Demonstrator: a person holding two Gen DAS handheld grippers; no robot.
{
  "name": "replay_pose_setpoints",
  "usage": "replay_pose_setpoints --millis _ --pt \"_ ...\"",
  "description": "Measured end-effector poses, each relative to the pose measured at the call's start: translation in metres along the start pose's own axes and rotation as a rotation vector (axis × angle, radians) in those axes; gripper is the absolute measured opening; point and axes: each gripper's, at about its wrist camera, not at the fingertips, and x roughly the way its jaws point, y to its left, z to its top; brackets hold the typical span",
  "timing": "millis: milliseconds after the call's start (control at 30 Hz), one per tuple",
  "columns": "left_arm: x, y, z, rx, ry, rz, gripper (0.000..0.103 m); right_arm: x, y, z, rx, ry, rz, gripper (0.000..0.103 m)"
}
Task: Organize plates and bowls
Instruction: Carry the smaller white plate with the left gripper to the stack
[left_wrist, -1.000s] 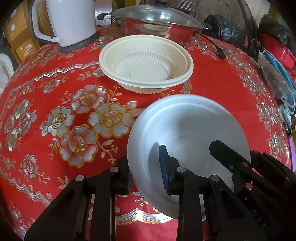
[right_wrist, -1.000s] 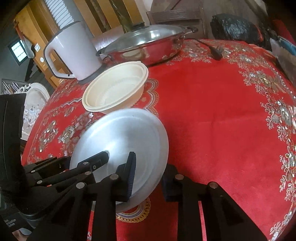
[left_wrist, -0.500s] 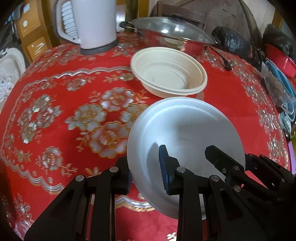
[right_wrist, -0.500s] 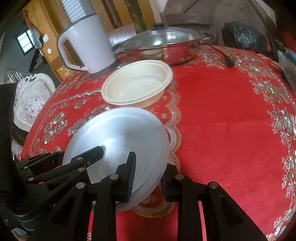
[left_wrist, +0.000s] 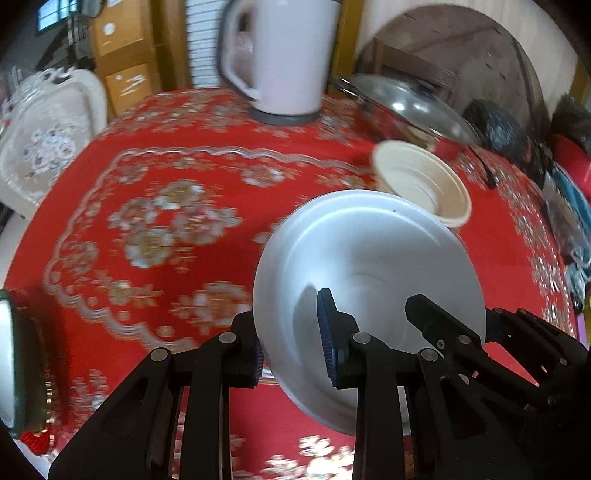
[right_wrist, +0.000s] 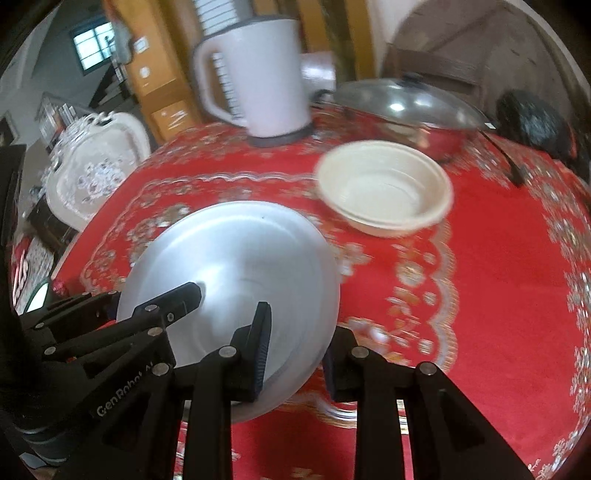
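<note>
A silver metal plate (left_wrist: 373, 258) is held above the red flowered tablecloth by both grippers. My left gripper (left_wrist: 291, 343) is shut on its left rim. My right gripper (right_wrist: 295, 350) is shut on its right rim; the plate also shows in the right wrist view (right_wrist: 236, 266). Each gripper shows in the other's view, the right one (left_wrist: 443, 332) and the left one (right_wrist: 166, 306). A cream plastic bowl (right_wrist: 384, 188) sits on the cloth beyond the plate and shows in the left wrist view (left_wrist: 421, 184) too.
A white electric kettle (right_wrist: 255, 77) and a lidded steel pan (right_wrist: 402, 107) stand at the table's far side. A pale ornate chair (left_wrist: 44, 133) stands off the left edge. Bags (left_wrist: 569, 206) lie at the right. A green-rimmed object (left_wrist: 14, 362) sits at the near left edge.
Both grippers have carried the plate up and to the left. The bowl, kettle and pan have shifted right in both views, and the chair has come into sight.
</note>
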Motion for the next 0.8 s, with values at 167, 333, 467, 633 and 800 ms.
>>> replay_pose_setpoints --millis 167,333,467,633,800 --pt "-0.015 0.039 -0.001 -0.056 -0.022 0.029 0.025 0.003 0.043 0.010 -0.077 -0.008 0.023 0.027" --pt "-0.033 0.080 -0.006 -0.108 -0.046 0.059 0.025 0.009 0.081 0.016 -0.144 -0.008 0.050 0.027" --pt "-0.053 0.117 -0.011 -0.160 -0.074 0.091 0.025 0.010 0.114 0.018 -0.196 -0.013 0.074 0.027" --pt "-0.077 0.159 -0.020 -0.224 -0.110 0.136 0.025 0.008 0.163 0.021 -0.276 -0.027 0.115 0.027" --pt "-0.098 0.201 -0.032 -0.291 -0.137 0.178 0.025 0.009 0.210 0.021 -0.346 -0.031 0.155 0.027"
